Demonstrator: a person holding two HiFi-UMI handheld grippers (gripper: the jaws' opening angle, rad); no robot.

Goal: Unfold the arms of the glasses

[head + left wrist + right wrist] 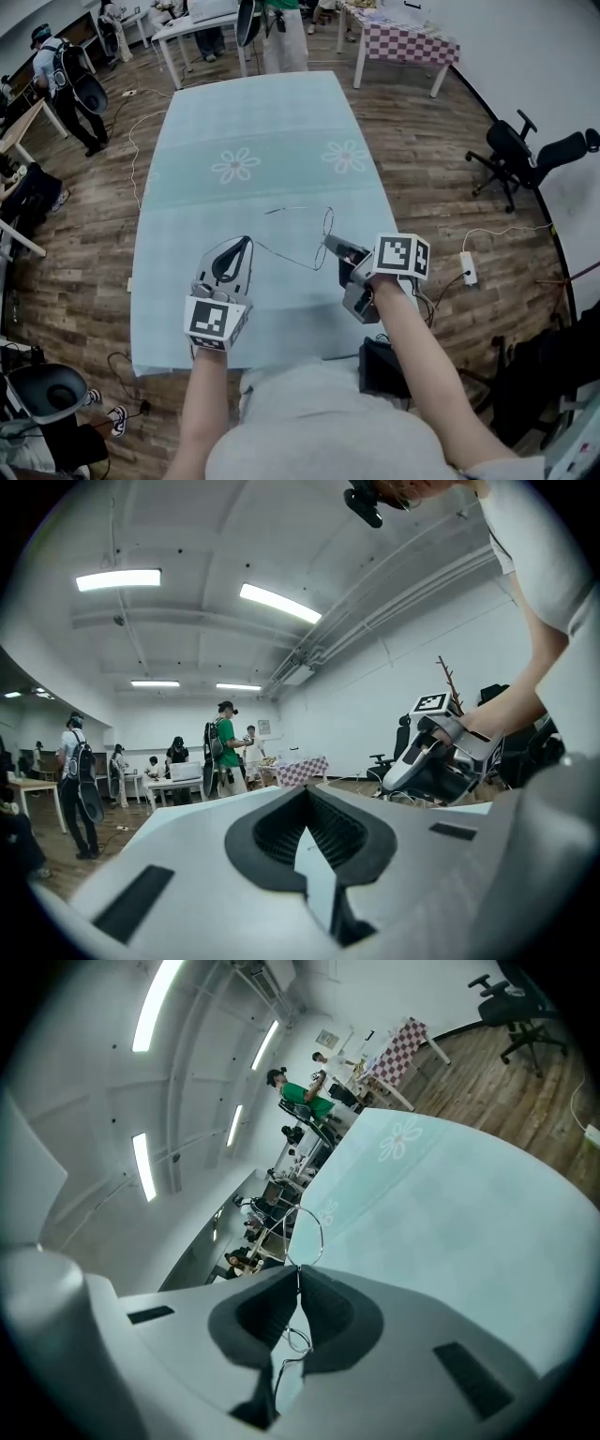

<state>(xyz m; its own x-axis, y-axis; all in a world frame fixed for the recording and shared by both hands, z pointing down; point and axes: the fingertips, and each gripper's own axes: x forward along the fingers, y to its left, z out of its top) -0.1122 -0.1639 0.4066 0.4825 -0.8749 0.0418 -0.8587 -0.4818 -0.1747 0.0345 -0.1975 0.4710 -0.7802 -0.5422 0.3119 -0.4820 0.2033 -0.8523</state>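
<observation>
Right gripper (330, 245) is clamped shut on the glasses (327, 222) rim, centre of the head view. Left gripper (249, 241) is fully closed, apparently pinching the near arm (281, 257) tip. Next: swing that arm outward gently, the wire is thin.

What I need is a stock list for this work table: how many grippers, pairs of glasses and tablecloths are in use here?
Grippers: 2, the left gripper and the right gripper
Glasses: 1
Tablecloth: 1
Total: 4
</observation>
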